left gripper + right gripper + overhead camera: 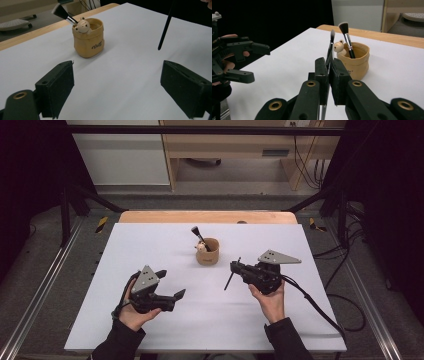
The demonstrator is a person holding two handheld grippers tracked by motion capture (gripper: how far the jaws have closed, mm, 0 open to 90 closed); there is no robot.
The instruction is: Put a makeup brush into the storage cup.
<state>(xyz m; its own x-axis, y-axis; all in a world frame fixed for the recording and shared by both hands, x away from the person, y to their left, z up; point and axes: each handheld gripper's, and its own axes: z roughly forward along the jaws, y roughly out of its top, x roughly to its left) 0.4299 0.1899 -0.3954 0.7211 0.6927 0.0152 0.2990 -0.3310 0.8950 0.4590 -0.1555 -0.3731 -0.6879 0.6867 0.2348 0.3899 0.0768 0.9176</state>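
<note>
A white table top (210, 320) spans the middle of the high view. Lower left, the left gripper (170, 285) hovers with jaws wide apart, holding nothing. Lower right, the right gripper (235, 268) clamps a slim black brush (230, 279). Beyond, centre, stands the tan cup (207, 252), well clear of every edge.

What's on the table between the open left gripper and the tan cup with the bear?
Nothing: bare white table separates the left gripper from the tan bear cup, in the left gripper view.
</note>
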